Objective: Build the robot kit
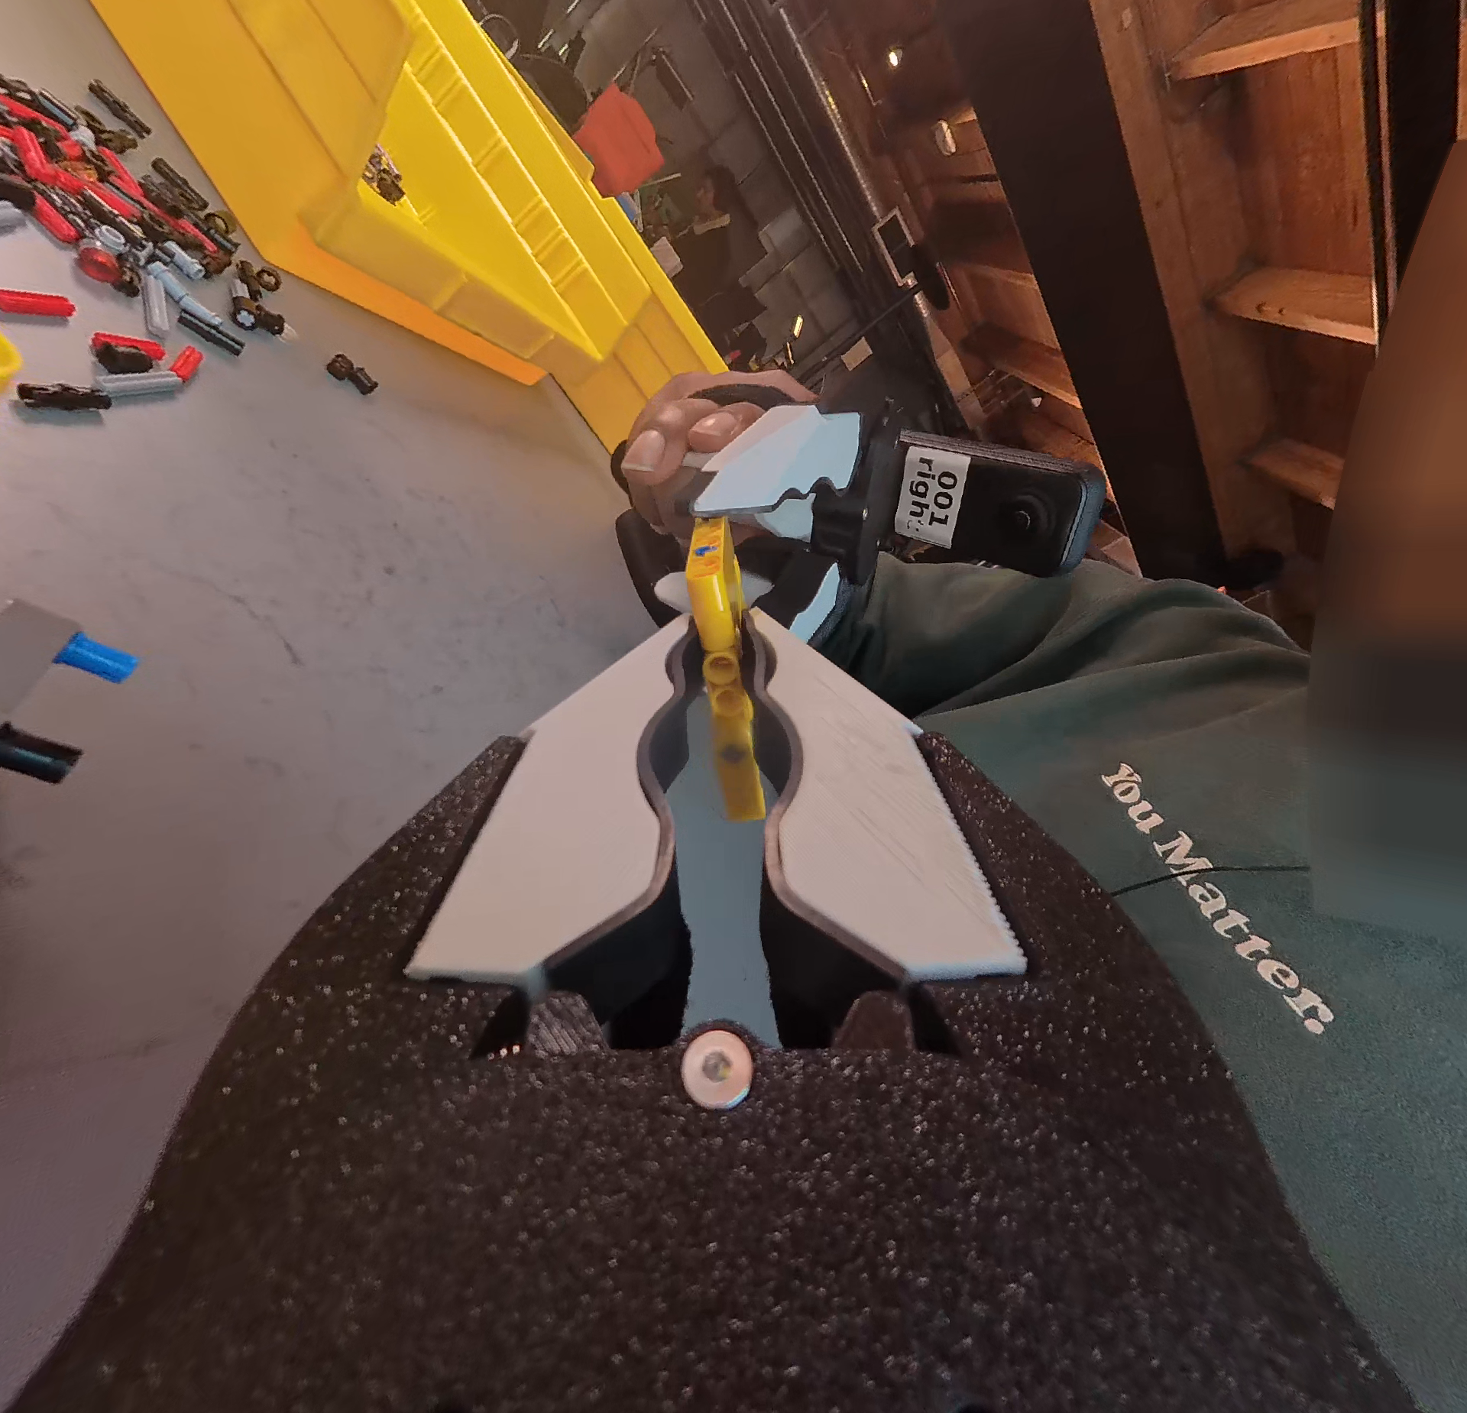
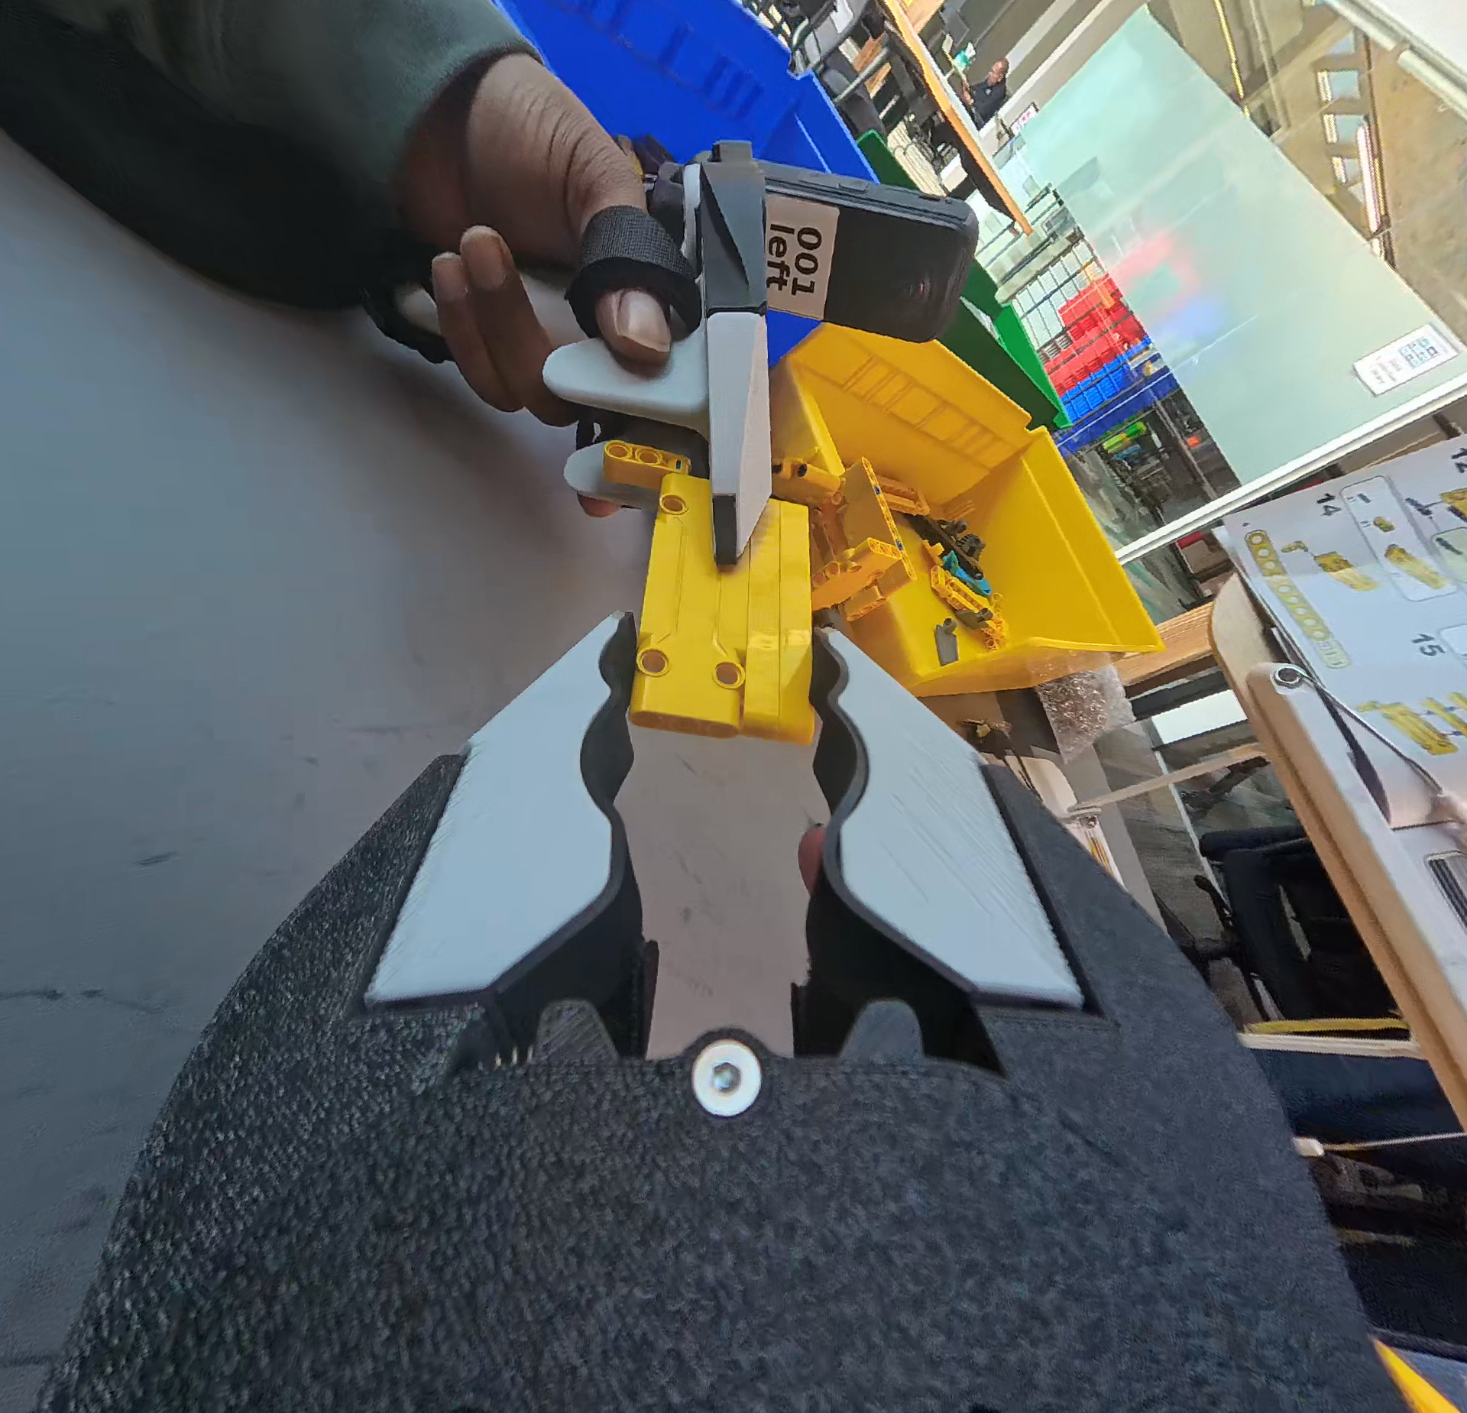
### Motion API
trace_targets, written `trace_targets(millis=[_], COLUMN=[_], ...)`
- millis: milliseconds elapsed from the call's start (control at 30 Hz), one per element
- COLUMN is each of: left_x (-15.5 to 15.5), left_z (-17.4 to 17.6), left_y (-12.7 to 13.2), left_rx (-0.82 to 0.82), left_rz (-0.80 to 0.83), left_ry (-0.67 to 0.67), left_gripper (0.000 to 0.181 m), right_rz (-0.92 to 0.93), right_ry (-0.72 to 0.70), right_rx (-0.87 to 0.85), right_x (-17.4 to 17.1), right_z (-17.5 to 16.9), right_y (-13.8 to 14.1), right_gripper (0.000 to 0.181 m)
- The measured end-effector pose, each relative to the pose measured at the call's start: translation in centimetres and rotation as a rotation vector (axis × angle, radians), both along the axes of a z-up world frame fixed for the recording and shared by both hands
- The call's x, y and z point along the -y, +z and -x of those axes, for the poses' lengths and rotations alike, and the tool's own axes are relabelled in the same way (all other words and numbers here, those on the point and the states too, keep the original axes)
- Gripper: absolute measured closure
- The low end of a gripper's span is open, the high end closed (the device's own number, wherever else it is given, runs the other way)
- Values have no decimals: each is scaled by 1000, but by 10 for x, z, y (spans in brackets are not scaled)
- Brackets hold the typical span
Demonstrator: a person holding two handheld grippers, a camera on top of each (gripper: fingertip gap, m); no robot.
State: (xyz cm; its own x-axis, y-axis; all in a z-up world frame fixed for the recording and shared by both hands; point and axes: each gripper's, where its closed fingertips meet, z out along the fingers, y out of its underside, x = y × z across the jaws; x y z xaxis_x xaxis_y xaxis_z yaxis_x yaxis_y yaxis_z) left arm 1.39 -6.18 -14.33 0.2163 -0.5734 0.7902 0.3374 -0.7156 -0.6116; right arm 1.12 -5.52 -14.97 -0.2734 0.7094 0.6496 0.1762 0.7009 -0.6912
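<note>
The left hand-held gripper [image 1: 721,644] is seen clamped narrowly on the thin edge of a yellow panel piece [image 1: 718,605], which is held upright between its grey tips; the lower end of the piece is partly hidden by the fingers. In the right wrist view, the right hand-held gripper [image 2: 724,656] is spread wider, with the same yellow panel piece [image 2: 718,644] lying flat between its tips; whether both tips press on it cannot be told. Just beyond the piece, the other gripper is seen gripped by a hand [image 2: 524,208] in a dark green sleeve [image 1: 1032,660]. Beneath both lies the grey table [image 1: 317,581]. Farther left of the left hand-held gripper, a scatter of small red, black and grey parts [image 1: 103,208] is cut off at the frame edge. Beyond the right hand-held gripper, a yellow bin [image 2: 1032,517] holds more yellow parts, hard to make out singly; an instruction sheet [image 2: 1365,573] is cropped at right.
</note>
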Motion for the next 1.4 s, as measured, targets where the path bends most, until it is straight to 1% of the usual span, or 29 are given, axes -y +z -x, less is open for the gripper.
trace_targets(millis=[167,267,300,333,367,433,533,567,633,700,733,767,800,900,967,1000,1033,1067,1100,1167,1200,1267,1333,1400], left_x=[1,-3,-7,-9,-9,-8,-12,-14,-17,-20,-21,-21,-22,-22,-22,-22,-22,-22,-22,-22,-22,-22,-22,-22], left_z=[-1,3,4,6,7,10,20,25,32,39,40,41,42,41,41,41,41,42,42,44,44,45,44,43], left_y=[4,9,7,4,3,9,13,12,10,9,8,7,6,6,8,8,9,11,12,15,15,16,14,12], left_rx=[-3,7,-30,-84,-130,-170,-204,-216,-225,-215,-209,-209,-214,-240,-254,-261,-267,-270,-275,-289,-299,-314,-322,-328], left_rz=[-51,-89,-104,-129,-163,-224,-258,-258,-252,-238,-230,-225,-224,-243,-265,-277,-289,-301,-314,-342,-355,-367,-366,-364], left_ry=[1,21,43,69,81,110,190,215,251,278,283,286,293,304,311,317,324,330,339,356,362,369,363,359], left_gripper=[173,172,171,175,175,175,175,175,175,175,175,175,175,175,175,175,175,175,175,175,175,175,175,175], right_rz=[67,154,189,245,317,474,734,786,784,734,723,709,685,586,573,584,608,630,633,596,581,586,603,620], right_ry=[17,20,15,22,31,26,28,10,-53,-114,-130,-135,-141,-194,-197,-171,-159,-151,-155,-194,-195,-195,-177,-161], right_rx=[-6,-55,-39,-43,-37,25,27,42,40,-3,-36,-84,-129,-191,-196,-178,-164,-162,-163,-181,-200,-235,-218,-193], right_x=[2,-2,-5,-6,-6,-10,-21,-28,-44,-58,-63,-66,-69,-79,-78,-73,-70,-68,-69,-75,-75,-76,-74,-70], right_z=[-1,2,3,3,2,0,-3,-4,-5,-6,-7,-8,-10,-11,-10,-9,-8,-7,-6,-6,-6,-7,-5,-3], right_y=[5,10,8,9,10,7,19,19,17,17,21,26,32,38,37,35,35,35,35,33,34,37,34,28], right_gripper=[140,137,137,140,135,115,100,97,106,130,152,181,181,181,180,161,156,155,158,178,181,181,181,173])
